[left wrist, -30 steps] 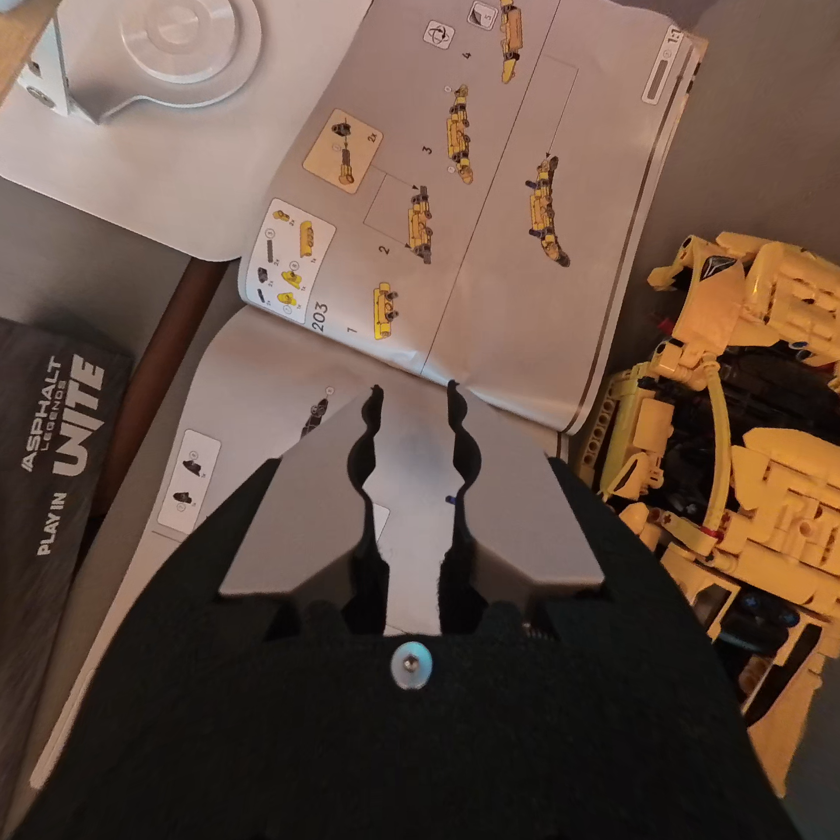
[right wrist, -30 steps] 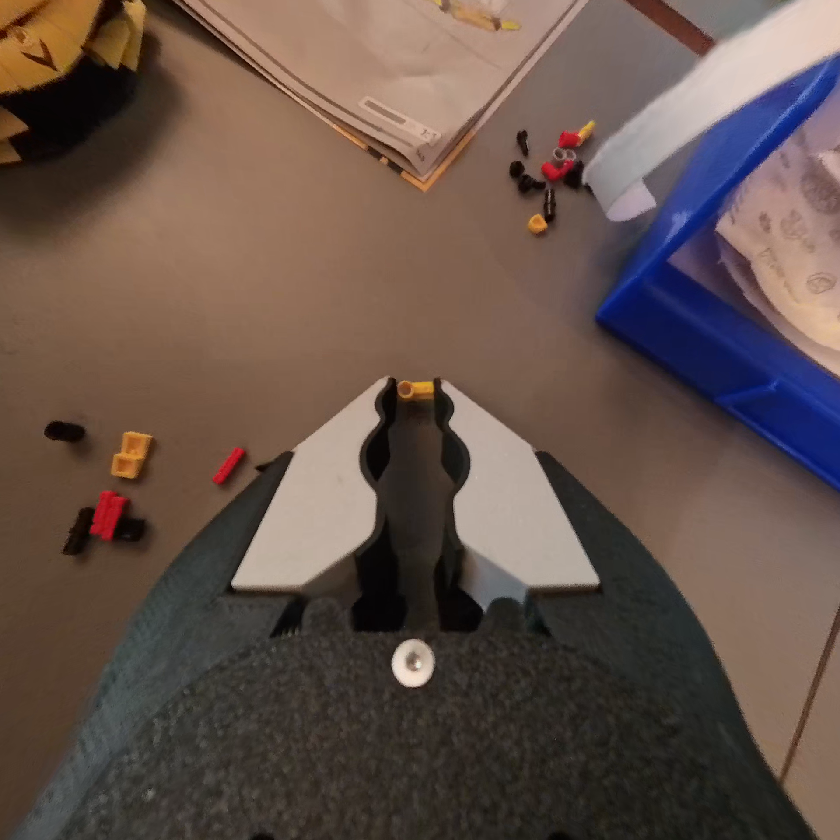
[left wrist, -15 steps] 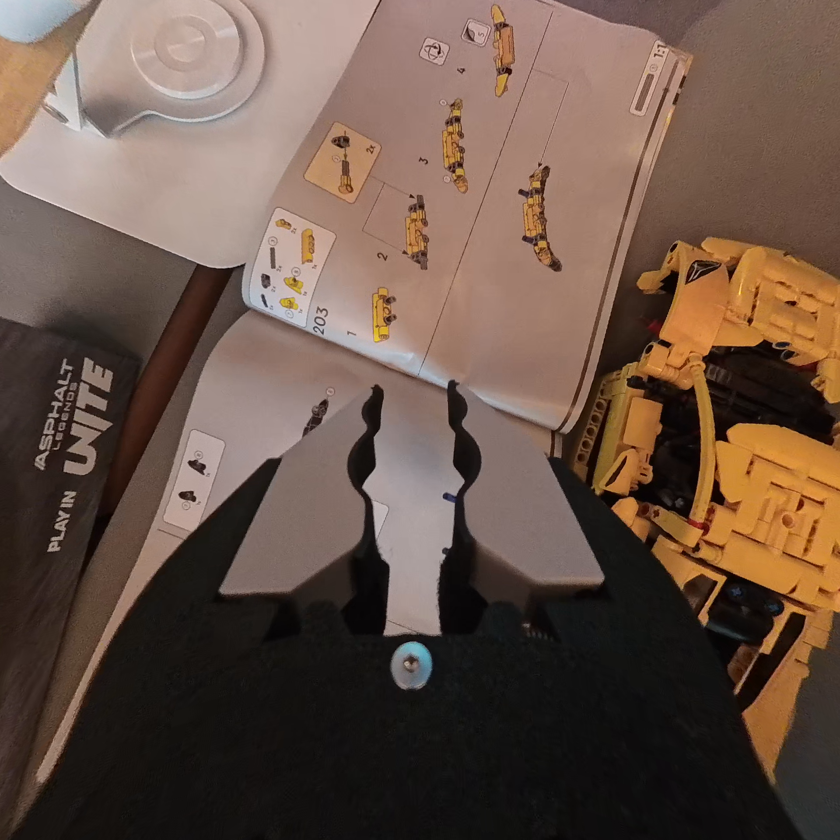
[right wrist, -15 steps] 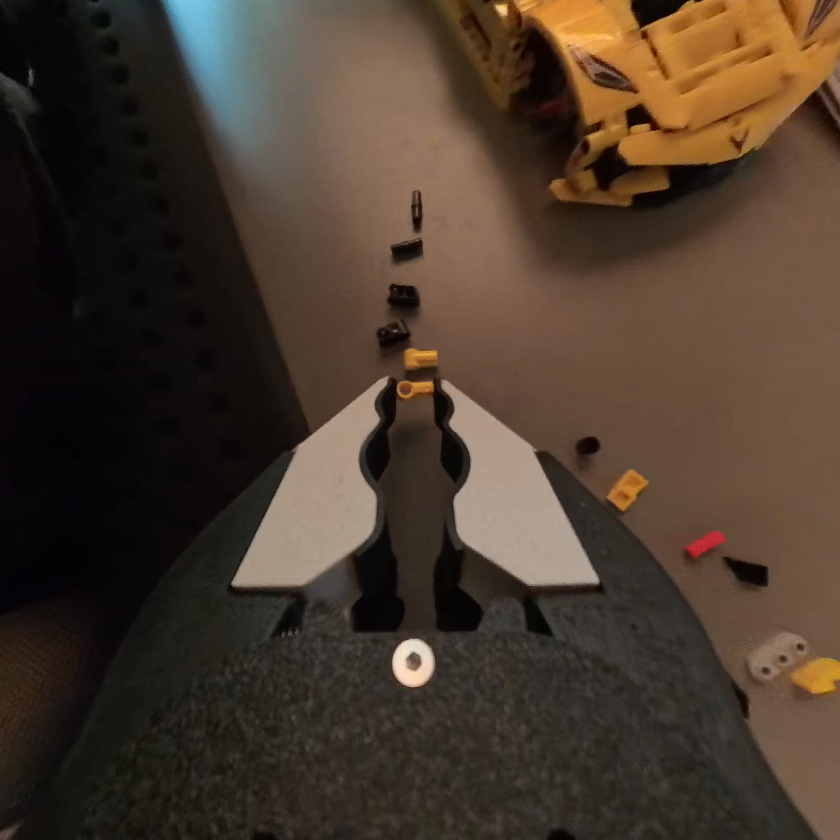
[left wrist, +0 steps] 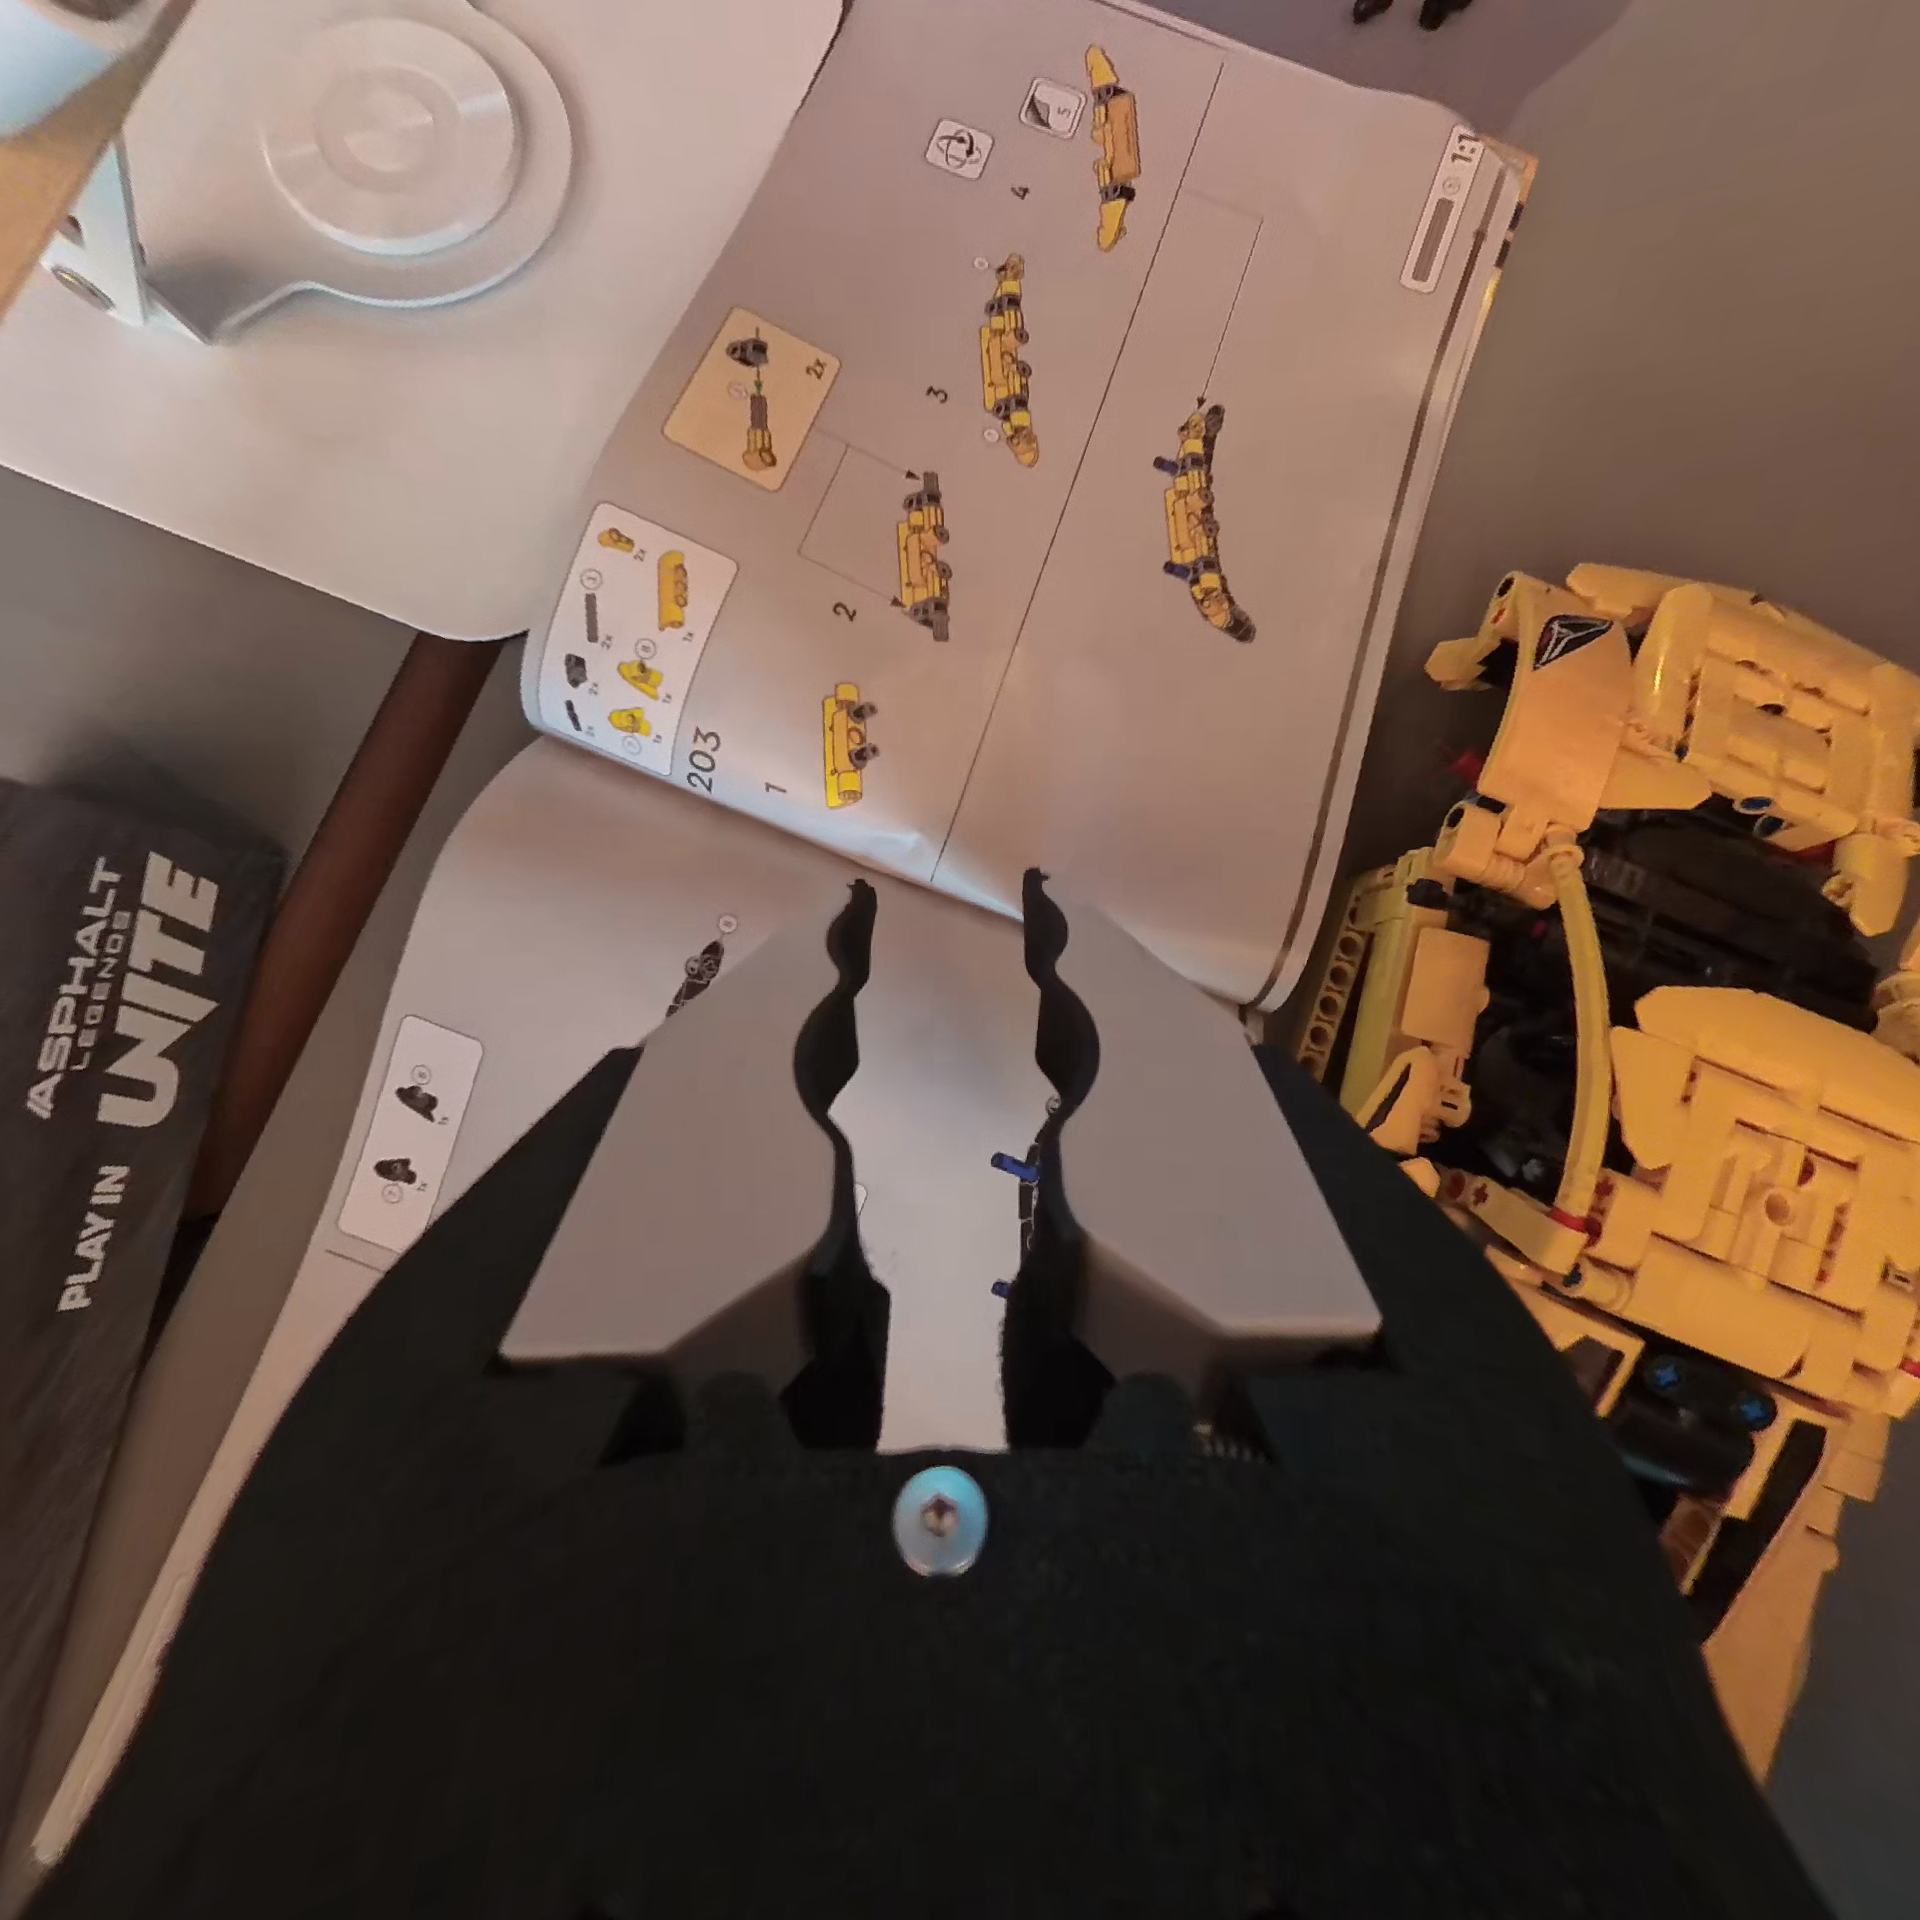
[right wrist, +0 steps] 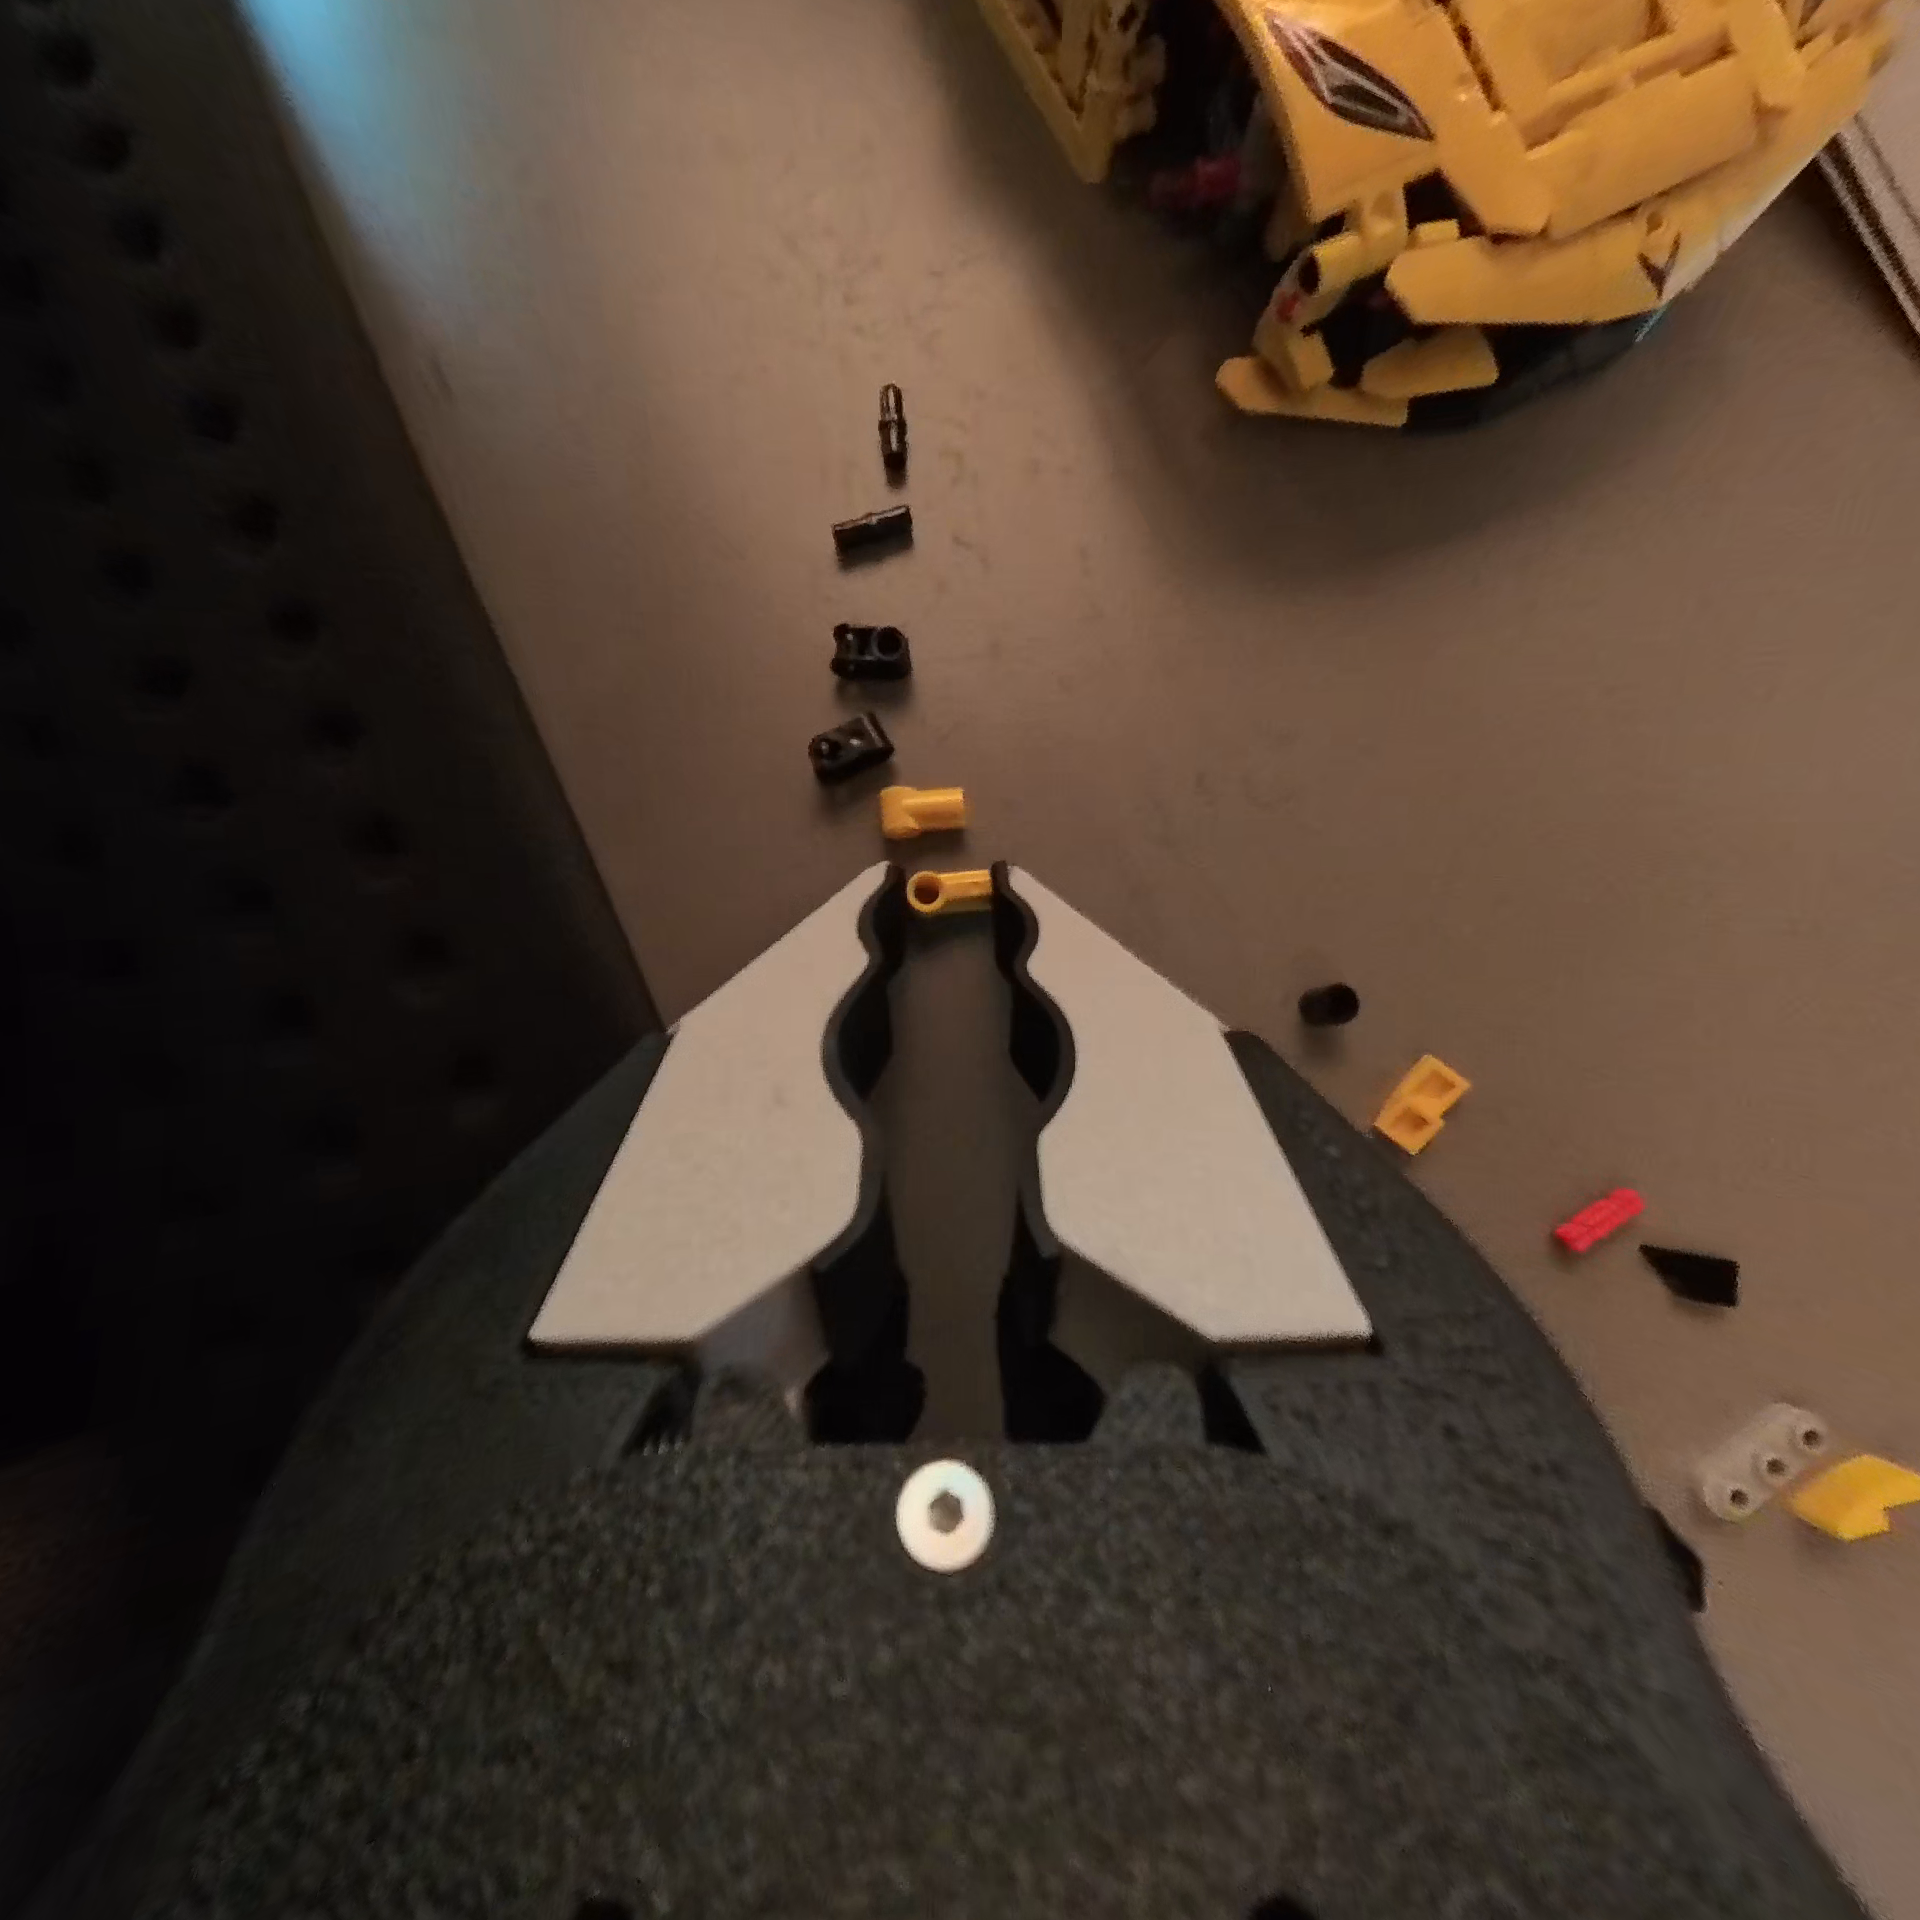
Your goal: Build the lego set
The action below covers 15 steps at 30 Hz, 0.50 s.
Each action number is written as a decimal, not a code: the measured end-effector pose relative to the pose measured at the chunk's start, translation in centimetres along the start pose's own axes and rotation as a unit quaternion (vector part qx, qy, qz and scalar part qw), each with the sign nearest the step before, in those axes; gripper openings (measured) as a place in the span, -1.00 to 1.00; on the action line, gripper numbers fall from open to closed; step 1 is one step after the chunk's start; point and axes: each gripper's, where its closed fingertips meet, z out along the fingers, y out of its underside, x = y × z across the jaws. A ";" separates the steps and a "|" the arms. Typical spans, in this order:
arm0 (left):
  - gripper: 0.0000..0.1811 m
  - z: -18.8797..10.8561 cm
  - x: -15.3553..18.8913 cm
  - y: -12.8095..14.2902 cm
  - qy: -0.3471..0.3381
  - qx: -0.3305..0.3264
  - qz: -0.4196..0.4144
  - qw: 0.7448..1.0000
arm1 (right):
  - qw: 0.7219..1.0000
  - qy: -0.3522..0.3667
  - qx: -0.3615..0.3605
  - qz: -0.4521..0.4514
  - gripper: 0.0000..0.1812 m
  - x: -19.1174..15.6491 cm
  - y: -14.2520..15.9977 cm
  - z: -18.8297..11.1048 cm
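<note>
Two tools: our right tool [right wrist: 945, 891] grips a yellow pin [right wrist: 948, 891] for the row's lower end; left tool [left wrist: 943, 896] hangs open and empty over the manual [left wrist: 1039, 416].

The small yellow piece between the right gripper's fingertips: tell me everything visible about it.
The small yellow piece is a short, glossy plastic connector: a round ring with a through-hole at its left end and a stubby shaft to the right. It lies crosswise, pinched at the very tips of the right gripper, in line with a row of loose pieces on the grey table. Whether it touches the table cannot be told.
</note>
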 end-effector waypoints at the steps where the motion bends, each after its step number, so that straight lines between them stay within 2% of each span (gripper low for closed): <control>1: -0.68 0.1 0.0 0.0 0.001 0.000 0.000 1.000 | 1.000 -0.001 0.001 0.003 -0.82 0.0 0.0 0.0; 5: -0.68 0.2 0.0 0.0 0.002 -0.001 0.000 1.000 | 1.000 0.007 0.021 0.010 -0.77 0.3 -0.6 -0.6; 7: -0.68 0.1 0.0 0.0 0.002 -0.002 -0.001 1.000 | 0.994 0.019 0.098 0.036 -0.77 1.0 -2.8 -2.0; 9: -0.68 -0.5 0.3 -0.3 0.007 0.004 -0.005 1.000 | 0.973 0.064 0.203 0.084 -0.80 3.4 -5.2 -5.2; 10: -0.68 -0.8 0.5 -0.5 0.008 0.008 -0.005 1.000 | 0.961 0.090 0.236 0.115 -0.82 5.0 -5.4 -6.9; 11: -0.68 -1.2 0.6 -0.6 0.008 0.011 -0.004 1.000 | 0.950 0.127 0.241 0.153 -0.81 6.8 -4.7 -8.4; 13: -0.68 -1.8 0.9 -0.7 0.005 0.015 0.002 1.000 | 0.933 0.214 0.199 0.212 -0.78 10.0 -1.4 -10.7; 15: -0.68 -2.3 1.3 -0.7 0.005 0.019 0.005 1.000 | 0.915 0.286 0.166 0.231 -0.75 11.4 1.4 -12.8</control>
